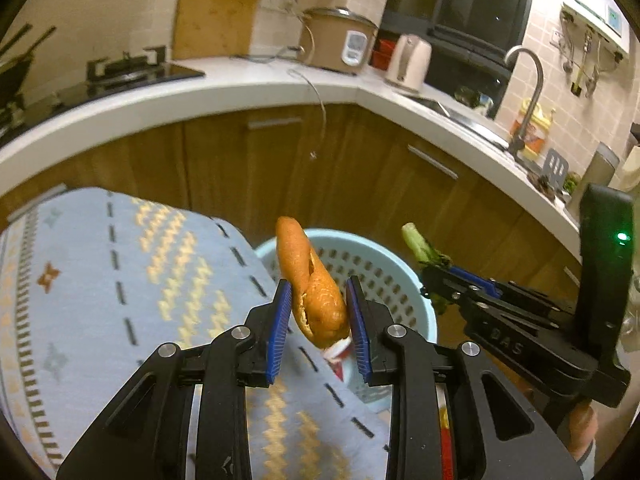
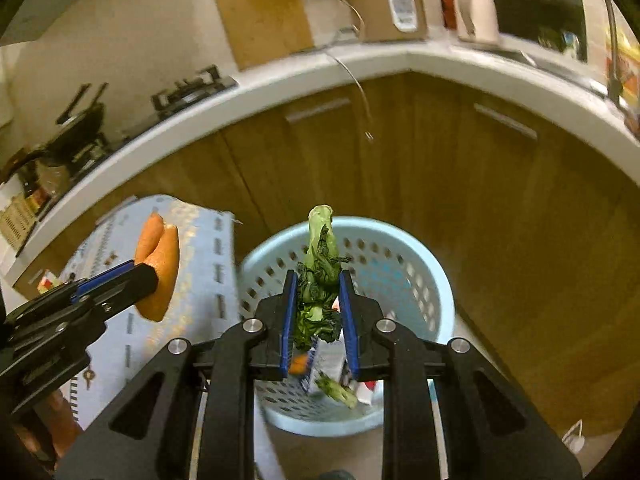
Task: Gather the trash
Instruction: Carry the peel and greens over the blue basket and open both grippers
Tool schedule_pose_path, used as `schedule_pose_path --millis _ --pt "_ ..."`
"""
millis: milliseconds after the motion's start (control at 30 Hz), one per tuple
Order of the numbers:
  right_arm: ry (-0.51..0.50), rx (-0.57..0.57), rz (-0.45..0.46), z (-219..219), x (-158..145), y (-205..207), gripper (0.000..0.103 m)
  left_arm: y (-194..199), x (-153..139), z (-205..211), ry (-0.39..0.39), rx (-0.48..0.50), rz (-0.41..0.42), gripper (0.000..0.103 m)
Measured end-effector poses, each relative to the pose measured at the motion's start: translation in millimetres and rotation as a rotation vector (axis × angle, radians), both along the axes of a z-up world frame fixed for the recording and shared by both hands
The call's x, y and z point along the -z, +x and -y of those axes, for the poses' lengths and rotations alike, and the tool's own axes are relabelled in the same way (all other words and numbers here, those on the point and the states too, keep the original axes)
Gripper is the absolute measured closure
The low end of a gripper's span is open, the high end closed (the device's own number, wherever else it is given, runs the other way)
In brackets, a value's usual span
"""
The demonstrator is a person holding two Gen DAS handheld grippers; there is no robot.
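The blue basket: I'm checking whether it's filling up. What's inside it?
Inside the blue basket lie a leafy scrap and some packaging; the right gripper and its greens cover the rest.

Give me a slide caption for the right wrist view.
Right gripper holds wilted greens above the blue basket; left gripper holds bread.

A bench (image 1: 100, 280) draped in a pale blue patterned cloth (image 1: 168, 248) stood at the left. Just right of it, a light blue perforated basket (image 2: 436, 280) sat on the floor (image 2: 500, 380), with scraps and packaging inside.
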State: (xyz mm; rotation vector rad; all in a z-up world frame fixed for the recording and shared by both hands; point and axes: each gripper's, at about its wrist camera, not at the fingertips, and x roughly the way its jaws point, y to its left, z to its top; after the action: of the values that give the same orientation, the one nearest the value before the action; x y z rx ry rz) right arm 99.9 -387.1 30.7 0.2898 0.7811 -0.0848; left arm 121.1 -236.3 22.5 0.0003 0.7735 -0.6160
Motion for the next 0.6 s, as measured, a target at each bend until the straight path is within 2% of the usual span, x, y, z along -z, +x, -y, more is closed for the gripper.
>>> schedule_pose_path --millis 133,200,267,333,400,600 --pt "0.024 0.028 -0.057 13.1 17.0 2.6 0.084 3.3 10.2 11.1 0.015 0.033 -0.024 0.075" --pt "0.037 0.035 -0.075 16.7 20.8 4.6 0.083 3.7 11.9 12.4 0.02 0.03 -0.025 0.068" --pt "0.051 0.042 -0.08 19.5 21.9 4.8 0.079 3.3 12.0 10.8 0.016 0.025 -0.016 0.062" --pt "0.054 0.049 -0.077 20.6 21.1 4.2 0.069 2.6 11.2 7.3 0.006 0.015 -0.014 0.055" --pt "0.046 0.057 -0.07 19.4 19.5 2.5 0.062 2.5 10.0 3.1 -0.003 0.004 -0.009 0.055" --pt "0.047 0.036 -0.048 4.8 10.3 2.8 0.061 2.2 4.6 -25.0 -0.043 -0.054 -0.001 0.052"
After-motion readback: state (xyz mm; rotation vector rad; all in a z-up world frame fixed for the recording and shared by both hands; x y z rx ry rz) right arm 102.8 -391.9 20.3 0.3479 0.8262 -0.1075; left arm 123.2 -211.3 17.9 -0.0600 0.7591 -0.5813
